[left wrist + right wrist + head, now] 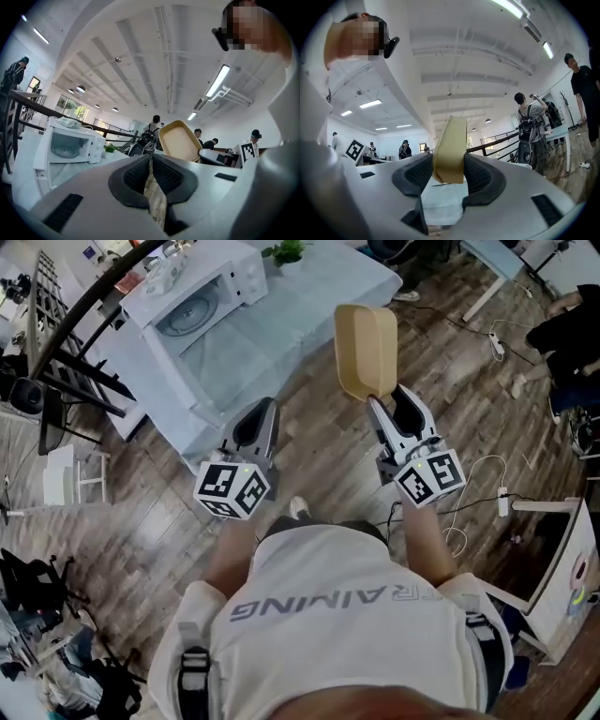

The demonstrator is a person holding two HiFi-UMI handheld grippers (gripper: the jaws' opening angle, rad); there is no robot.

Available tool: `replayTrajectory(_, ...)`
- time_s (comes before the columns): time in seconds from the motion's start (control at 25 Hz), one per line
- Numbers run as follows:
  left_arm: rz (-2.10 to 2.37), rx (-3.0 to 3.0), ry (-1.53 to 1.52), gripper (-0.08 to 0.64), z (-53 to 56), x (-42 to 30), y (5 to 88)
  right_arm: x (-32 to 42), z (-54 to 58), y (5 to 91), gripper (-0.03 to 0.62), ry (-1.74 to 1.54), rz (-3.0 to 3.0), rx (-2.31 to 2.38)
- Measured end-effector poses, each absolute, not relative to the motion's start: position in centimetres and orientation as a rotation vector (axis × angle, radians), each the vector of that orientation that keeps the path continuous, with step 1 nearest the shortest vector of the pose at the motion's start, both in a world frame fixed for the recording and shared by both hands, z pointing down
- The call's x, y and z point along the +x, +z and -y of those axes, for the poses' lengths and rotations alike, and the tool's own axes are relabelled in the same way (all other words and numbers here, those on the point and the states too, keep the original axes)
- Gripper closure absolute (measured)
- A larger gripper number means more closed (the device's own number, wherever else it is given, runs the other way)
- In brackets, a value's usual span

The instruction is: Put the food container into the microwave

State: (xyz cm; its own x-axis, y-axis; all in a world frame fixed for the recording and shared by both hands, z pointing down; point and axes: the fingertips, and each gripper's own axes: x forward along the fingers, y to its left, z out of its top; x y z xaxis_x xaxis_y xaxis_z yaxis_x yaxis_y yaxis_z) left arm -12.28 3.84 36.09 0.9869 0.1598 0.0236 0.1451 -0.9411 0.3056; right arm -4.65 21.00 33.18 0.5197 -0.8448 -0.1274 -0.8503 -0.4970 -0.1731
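A tan food container [366, 348] stands on edge in my right gripper [394, 397], which is shut on its lower rim. In the right gripper view the container [450, 150] sits pressed between both pads of that gripper [449, 171]. The left gripper view shows its hollow side, the container [179, 140] rising to the right. My left gripper [258, 423] is beside it, shut and holding nothing; only a sliver of floor shows between its jaws [151, 164]. The white microwave [202, 301] stands on the table ahead at the left, door open, turntable showing; the microwave [70, 145] is also in the left gripper view.
A pale cloth covers the table [309, 296], with a small green plant [286, 251] behind the microwave. A black railing [84, 296] and a white stool [70, 474] are at the left. Cables and a power strip [497, 343] lie on the wooden floor at the right. Several people stand in the background.
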Motion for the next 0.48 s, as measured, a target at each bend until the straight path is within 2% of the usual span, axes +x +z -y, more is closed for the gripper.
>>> replayTrajectory(0.48, -0.167, 2.841, 0.07, 0.511, -0.6, -7.1, 36.3, 1.4, -16.7, 33.5, 0.368, 0.017, -1.511, -2.516)
